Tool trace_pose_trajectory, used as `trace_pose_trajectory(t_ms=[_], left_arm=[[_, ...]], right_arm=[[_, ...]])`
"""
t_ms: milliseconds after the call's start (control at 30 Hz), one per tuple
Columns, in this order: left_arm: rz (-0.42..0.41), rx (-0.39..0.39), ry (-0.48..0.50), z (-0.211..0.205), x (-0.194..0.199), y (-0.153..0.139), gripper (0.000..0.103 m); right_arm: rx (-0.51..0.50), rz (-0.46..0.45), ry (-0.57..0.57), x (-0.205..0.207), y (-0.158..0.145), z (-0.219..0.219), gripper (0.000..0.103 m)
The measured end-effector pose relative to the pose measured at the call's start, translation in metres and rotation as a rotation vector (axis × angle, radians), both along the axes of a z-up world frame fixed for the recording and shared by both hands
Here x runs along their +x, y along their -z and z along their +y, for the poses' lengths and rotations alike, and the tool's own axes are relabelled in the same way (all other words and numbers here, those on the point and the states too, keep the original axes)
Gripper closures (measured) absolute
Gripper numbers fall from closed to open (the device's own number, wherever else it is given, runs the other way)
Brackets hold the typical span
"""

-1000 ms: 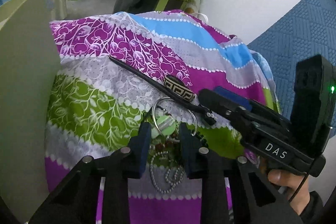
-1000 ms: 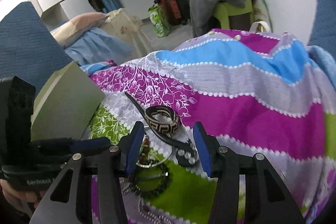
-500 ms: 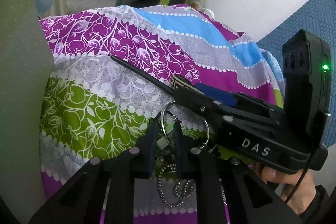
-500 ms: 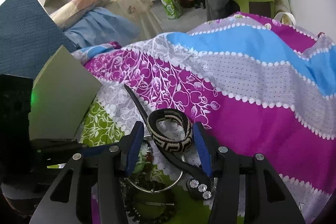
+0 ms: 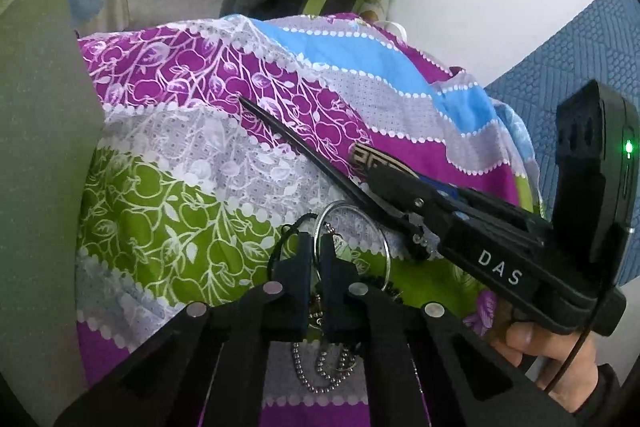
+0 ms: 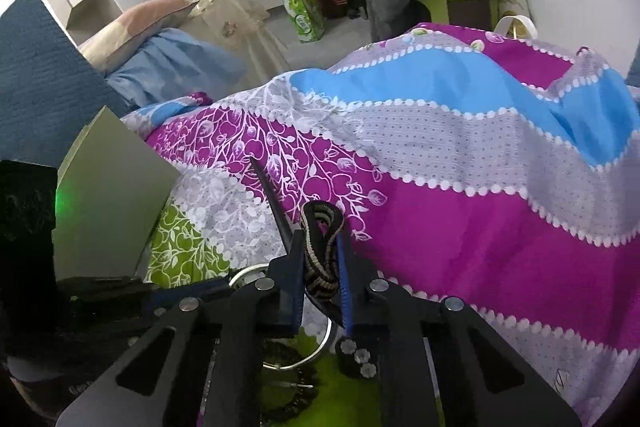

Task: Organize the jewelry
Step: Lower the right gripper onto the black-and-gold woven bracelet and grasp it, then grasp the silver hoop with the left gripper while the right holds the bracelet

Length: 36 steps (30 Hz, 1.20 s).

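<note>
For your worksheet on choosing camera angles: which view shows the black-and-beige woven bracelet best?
The right wrist view: the woven bracelet stands squeezed between the right tongs, its pattern clear. The left wrist view shows only part of its band behind the right tongs.

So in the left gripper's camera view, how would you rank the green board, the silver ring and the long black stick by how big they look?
1. Green board, though nearness to the camera inflates it.
2. Black stick.
3. Silver ring.
</note>
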<state>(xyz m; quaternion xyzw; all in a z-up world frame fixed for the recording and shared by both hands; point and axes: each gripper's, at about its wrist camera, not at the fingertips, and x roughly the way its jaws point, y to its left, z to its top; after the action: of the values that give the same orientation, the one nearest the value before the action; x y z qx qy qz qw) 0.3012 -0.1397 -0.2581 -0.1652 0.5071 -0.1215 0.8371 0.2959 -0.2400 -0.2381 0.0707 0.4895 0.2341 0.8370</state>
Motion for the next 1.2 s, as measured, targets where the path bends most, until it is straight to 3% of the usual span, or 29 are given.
trace_pose_trajectory(t_ms=[367,767,1200], left_arm=[[-0.052,-0.024,0.015,0.005,-0.019,-0.028,0.103],[-0.125,0.005,0.049,0.012,-0.052,-0.064,0.103],[-0.123,0.022,0.064,0.028,-0.083,-0.072,0.103]], right_arm=[[-0.062,-0.054,0.076,-0.026,-0.018,-0.006,0.091],[-0.145,-0.069,0.131,-0.072,-0.033,0.002,0.091],[-0.228,-0.04,0.183,-0.112,-0.04,0.013,0.091]])
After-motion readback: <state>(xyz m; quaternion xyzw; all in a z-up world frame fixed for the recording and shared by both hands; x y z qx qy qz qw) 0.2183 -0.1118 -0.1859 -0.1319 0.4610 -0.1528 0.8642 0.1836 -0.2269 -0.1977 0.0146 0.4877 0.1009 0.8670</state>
